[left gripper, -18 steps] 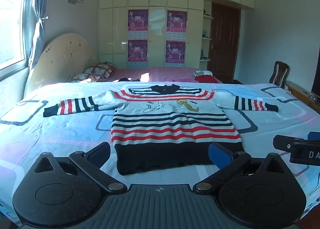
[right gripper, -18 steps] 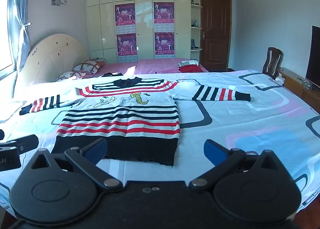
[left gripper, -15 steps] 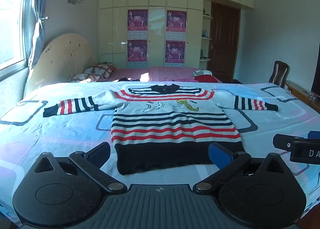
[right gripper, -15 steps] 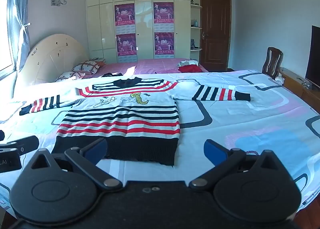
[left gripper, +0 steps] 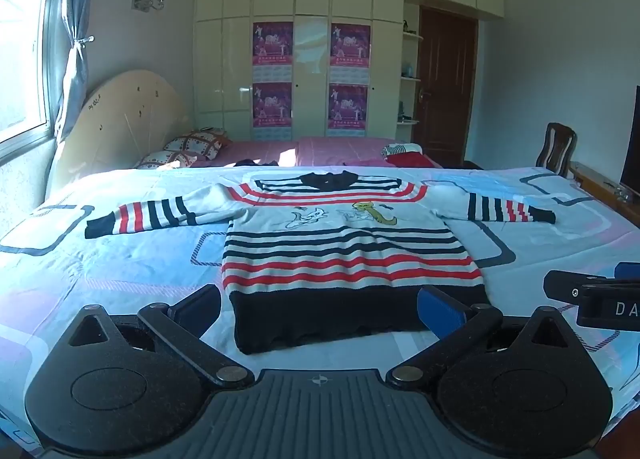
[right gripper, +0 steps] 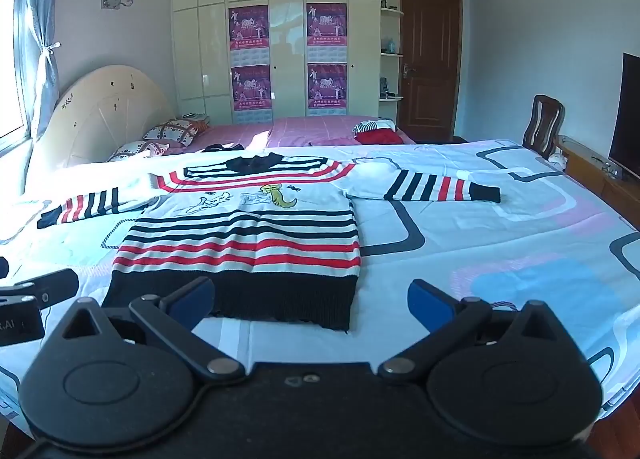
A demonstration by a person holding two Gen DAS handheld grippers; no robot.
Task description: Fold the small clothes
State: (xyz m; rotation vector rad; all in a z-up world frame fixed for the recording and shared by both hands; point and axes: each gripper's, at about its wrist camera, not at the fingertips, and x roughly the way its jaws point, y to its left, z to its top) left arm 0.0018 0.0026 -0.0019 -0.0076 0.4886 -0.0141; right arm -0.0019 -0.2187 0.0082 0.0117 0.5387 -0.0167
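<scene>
Small red, white and navy striped knit sweater (left gripper: 344,255) flat, sleeves spread, on patterned pale-blue bed (left gripper: 120,259); left claw (left gripper: 320,309) and right claw (right gripper: 312,301) both gape wide, empty.

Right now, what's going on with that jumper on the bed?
A person holds a hand-held gripper in each hand over a striped sweater spread flat on the bed, sleeves out. The left hand-held gripper and right hand-held gripper are both open near its dark hem, gripping nothing. No fold made yet.
</scene>
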